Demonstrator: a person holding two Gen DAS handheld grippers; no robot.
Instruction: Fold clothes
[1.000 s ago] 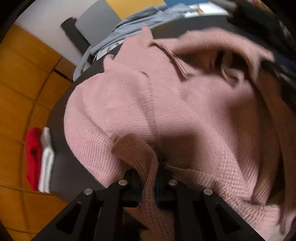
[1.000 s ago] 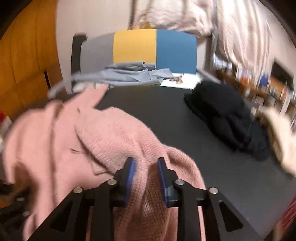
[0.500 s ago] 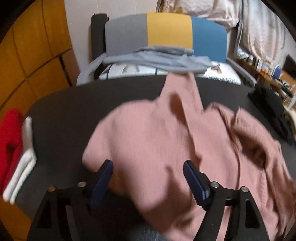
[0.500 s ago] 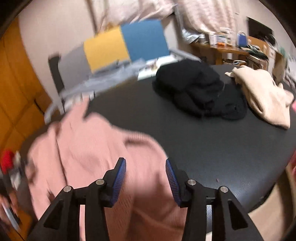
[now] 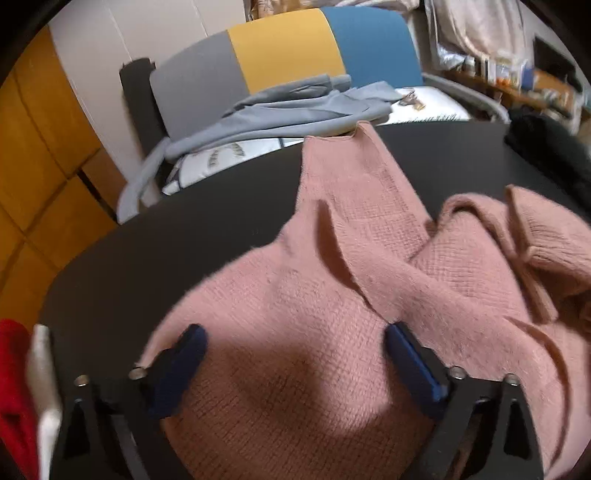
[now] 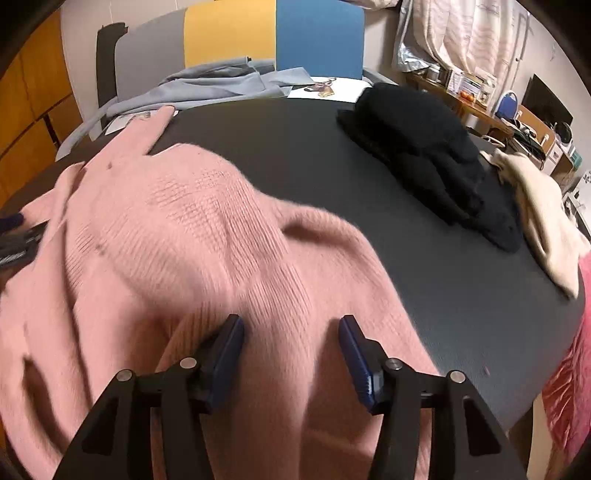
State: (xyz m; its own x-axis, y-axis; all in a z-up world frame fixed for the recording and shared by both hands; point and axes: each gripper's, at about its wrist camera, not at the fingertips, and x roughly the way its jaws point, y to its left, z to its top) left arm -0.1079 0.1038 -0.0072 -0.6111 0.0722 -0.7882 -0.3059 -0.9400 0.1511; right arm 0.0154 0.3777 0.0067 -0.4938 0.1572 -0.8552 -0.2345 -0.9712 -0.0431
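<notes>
The pink sweater (image 5: 332, 314) lies rumpled on the black surface (image 5: 166, 251), filling its near-left part and reaching toward the far edge with one sleeve (image 5: 354, 170). The left tool (image 5: 295, 354) hovers over the knit with its jaws spread wide and nothing pinched; the fabric under them lies loose, so it is released. The right tool (image 6: 291, 343) is over the near-right part of the same garment, its jaws opening, the knit beneath them but not pressed by the pads (image 6: 229, 347).

Out from the tools, the sweater bunches into soft ridges, with a folded flap near its middle and a ribbed band (image 5: 532, 280) toward the right. It looks thick, fuzzy and limp: likely light, unlikely to slip, but it will sag and drag along the surface unless taken at two points. A hem corner or a shoulder seam seems the best hold, pinched shallow so only one layer comes up.

Further right on the surface sit a black garment (image 6: 424, 155) and, toward the right edge, a cream garment (image 6: 543, 221). Red and white cloth (image 5: 14, 387) lies at the left edge. Beyond the far edge is a chair (image 6: 229, 33) draped with grey clothing (image 5: 280, 110).
</notes>
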